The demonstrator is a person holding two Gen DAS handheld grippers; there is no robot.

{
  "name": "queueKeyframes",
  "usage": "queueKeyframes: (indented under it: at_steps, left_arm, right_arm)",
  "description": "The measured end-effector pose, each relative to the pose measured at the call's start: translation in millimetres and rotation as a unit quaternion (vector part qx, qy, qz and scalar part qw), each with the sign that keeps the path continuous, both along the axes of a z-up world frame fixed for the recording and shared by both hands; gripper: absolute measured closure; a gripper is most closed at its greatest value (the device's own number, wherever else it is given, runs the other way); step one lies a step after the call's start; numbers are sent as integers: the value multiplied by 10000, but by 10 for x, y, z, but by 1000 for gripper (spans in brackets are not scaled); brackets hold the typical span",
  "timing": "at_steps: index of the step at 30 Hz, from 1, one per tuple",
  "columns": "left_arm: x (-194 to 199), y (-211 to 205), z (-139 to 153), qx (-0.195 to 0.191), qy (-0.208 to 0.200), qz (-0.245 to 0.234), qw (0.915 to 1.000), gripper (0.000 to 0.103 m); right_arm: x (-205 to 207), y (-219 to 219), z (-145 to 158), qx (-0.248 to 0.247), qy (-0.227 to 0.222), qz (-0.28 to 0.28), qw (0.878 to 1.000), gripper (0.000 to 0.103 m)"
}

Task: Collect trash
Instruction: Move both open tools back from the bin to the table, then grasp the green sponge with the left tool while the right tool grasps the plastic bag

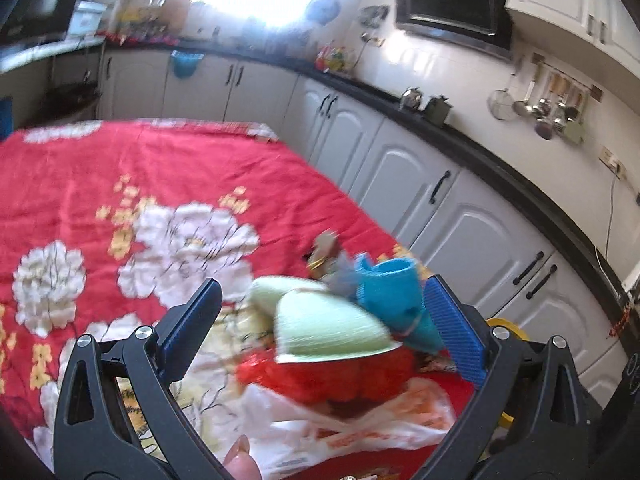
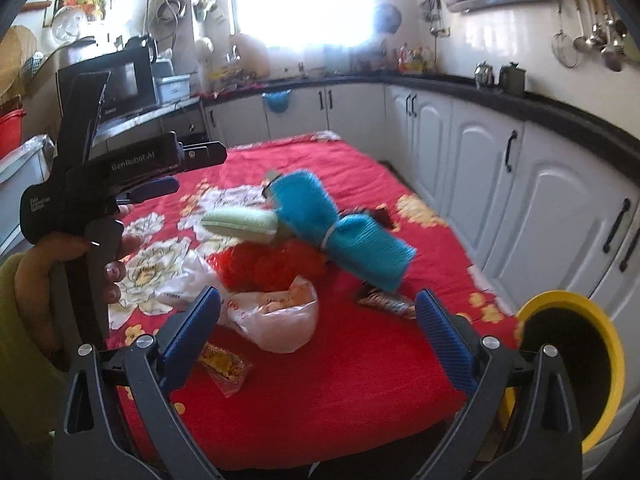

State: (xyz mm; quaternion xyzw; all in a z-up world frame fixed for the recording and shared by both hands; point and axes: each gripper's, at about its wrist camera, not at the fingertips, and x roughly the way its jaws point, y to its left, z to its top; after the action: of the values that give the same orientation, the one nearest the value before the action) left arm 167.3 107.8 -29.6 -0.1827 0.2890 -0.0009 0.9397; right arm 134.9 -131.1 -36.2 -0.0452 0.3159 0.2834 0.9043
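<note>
Blurred blue and green cloth (image 2: 320, 224) hangs ahead of the wide-open right gripper (image 2: 318, 320); what holds it is unclear. Beyond the spread left gripper (image 1: 322, 312), a white bag (image 1: 340, 428); contents indistinct.

- Blue roll (image 1: 394, 292) and green piece (image 1: 332, 330): motion-smeared, we cannot identify them.
- Yellow bin (image 2: 576, 368): rim cut by the frame edge.
- Red mesh (image 1: 332, 380): partly hidden beneath the green piece.

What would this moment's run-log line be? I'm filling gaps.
task: collect trash | left gripper: open | right gripper: open | trash pile on red cloth | bin: right
</note>
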Motion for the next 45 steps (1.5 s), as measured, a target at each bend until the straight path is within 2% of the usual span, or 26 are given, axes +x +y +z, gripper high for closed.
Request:
queueKeyframes:
  at_steps: [4,7,12,15,17,21,23,26,32,38,45]
  left_arm:
    - [58,206,-194,-469,290,53,9985,10]
    - [113,371,-381,-1277,550,-26,9903,10]
    - [158,389,-490,-1869,689,-223,9797,11]
    - [191,330,-513,-2004,744,-342,9763,11]
    - [208,294,-536,-2086,772,-413,9741,13]
    - [248,265,-591,-2182,877,-398,9711,27]
    - [258,257,-625,-2198,943,-344,9704,40]
    - [257,268,-653,-2293,951,-344,9681,54]
    - [219,274,-582,-2200,857,-338,9711,68]
    - [115,389,-457,-2135,679,-252,9743,70]
    - [-78,486,-218,-1723,420,-116,9841,71]
  right_arm:
    - [80,112,-142,-79,275,108,9995,8]
    - [157,186,-239,-108,434,151,9989,8]
    - [238,313,-354,-196,548,307,9978,11]
    - [287,383,-411,-240,649,375,9969,21]
    - [305,420,-446,-211,728,443,9961,34]
    - [269,458,-445,-216,674,556,9959,44]
    - [256,448,-443,-214,665,573,9959,48]
    - [247,429,-443,-191,642,576,9961,51]
    - [203,404,-414,-154,531,582,9968,59]
    - [170,338,-327,0,401,518,9979,64]
    - [80,319,-183,32,160,564,9983,65]
